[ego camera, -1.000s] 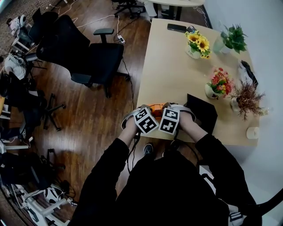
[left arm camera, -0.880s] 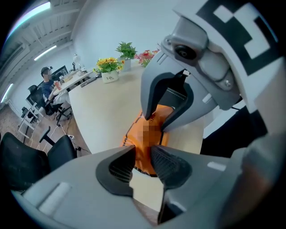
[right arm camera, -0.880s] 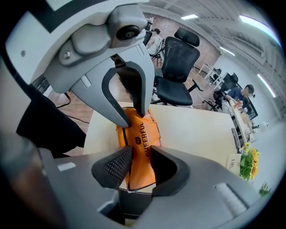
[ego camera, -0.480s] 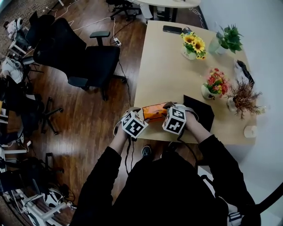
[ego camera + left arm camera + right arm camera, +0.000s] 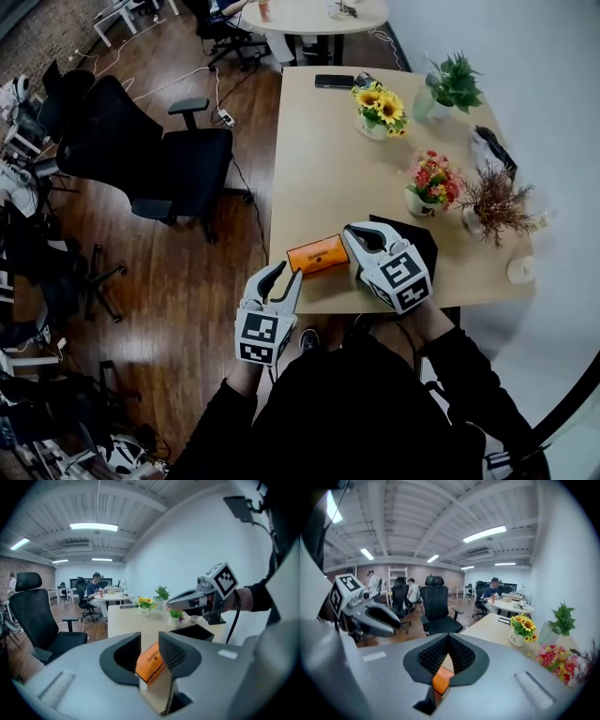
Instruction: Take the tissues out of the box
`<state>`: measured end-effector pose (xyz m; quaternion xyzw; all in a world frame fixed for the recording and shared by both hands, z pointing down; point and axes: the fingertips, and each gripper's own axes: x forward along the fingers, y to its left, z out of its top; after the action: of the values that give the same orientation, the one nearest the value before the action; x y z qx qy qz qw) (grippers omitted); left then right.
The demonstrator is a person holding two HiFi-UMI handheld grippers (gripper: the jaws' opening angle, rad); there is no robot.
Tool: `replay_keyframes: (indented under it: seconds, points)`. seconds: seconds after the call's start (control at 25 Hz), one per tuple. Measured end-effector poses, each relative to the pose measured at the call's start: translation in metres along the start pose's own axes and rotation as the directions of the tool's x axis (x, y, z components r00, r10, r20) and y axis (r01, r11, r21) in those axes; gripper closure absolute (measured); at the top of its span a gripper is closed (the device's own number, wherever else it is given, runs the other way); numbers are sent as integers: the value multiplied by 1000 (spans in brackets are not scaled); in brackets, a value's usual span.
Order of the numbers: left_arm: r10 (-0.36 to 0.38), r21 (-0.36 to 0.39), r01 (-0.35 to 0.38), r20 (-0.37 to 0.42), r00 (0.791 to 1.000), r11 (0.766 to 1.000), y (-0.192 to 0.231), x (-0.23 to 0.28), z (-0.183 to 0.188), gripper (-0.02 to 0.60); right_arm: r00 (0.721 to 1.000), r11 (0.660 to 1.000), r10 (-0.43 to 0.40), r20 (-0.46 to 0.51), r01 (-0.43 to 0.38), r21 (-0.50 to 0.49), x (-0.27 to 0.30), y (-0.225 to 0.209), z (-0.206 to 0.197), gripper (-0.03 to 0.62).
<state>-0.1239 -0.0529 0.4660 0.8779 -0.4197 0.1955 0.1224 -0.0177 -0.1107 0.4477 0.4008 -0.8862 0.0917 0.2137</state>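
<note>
Nothing has come out of the orange tissue box yet, as far as I can see. It lies flat on the wooden surface, close to the near edge and not far from the left corner, and no tissue shows above it or anywhere round it. I'd say the whole job is left to do.

The left hand-held gripper hangs just off the near-left corner of the surface with its jaws released. Its own view looks straight through the gap at the end of the box, which lies ahead of the jaws and is not between them. The right hand-held gripper sits just beside the other end of the box. Its jaws are clenched tip to tip, with nothing I can make out between them.

There isn't much room on the near side, so a push on the box towards the person could send it over the edge. A black flat thing lies close on the right. Beyond the box the surface is open up to the red flowers and the sunflowers. An office chair stands well clear on the left.
</note>
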Motion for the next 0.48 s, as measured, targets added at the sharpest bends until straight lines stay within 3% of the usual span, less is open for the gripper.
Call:
replay_keyframes:
  seconds: [0.2, 0.28, 0.4, 0.48]
  points:
    - [33, 10, -36, 204, 978, 999, -7, -30, 59, 554, 960, 983, -59, 274, 9, 181, -51, -1, 52, 594]
    - [40, -2, -42, 292, 956, 999, -10, -43, 79, 601, 941, 982, -86, 328, 24, 187, -68, 4, 63, 594]
    - [31, -17, -26, 384, 923, 1000, -21, -56, 100, 601, 924, 981, -111, 366, 43, 187, -86, 14, 74, 594]
    - [22, -25, -14, 377, 926, 1000, -26, -59, 98, 601, 915, 981, -118, 386, 46, 191, -92, 22, 76, 594]
